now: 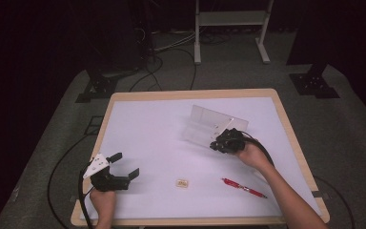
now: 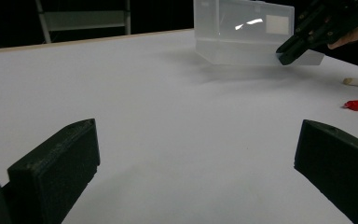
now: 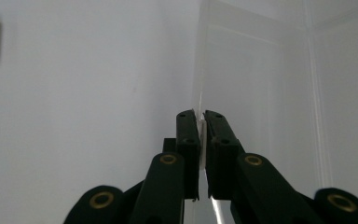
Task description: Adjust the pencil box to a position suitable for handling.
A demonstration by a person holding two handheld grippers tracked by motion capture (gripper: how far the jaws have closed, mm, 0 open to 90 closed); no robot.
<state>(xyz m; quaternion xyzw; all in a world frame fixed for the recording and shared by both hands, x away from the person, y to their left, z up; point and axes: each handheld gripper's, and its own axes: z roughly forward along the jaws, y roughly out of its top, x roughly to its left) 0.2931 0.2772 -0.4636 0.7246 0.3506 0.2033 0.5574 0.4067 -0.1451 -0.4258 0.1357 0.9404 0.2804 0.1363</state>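
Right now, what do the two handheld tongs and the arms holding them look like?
Both tongs are black. The left tongs carry a pale three-cornered plate on top, end in broad blocky jaws, and trail a black cable off the table edge. The right tongs have linkage arms with brass-coloured pivots, slim jaw tips with small holes, and a black cable. Both forearms are bare; no sleeves show.

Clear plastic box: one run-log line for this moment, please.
right tongs: shut on edge of clear plastic box | left tongs: open, empty | red pen: on white table
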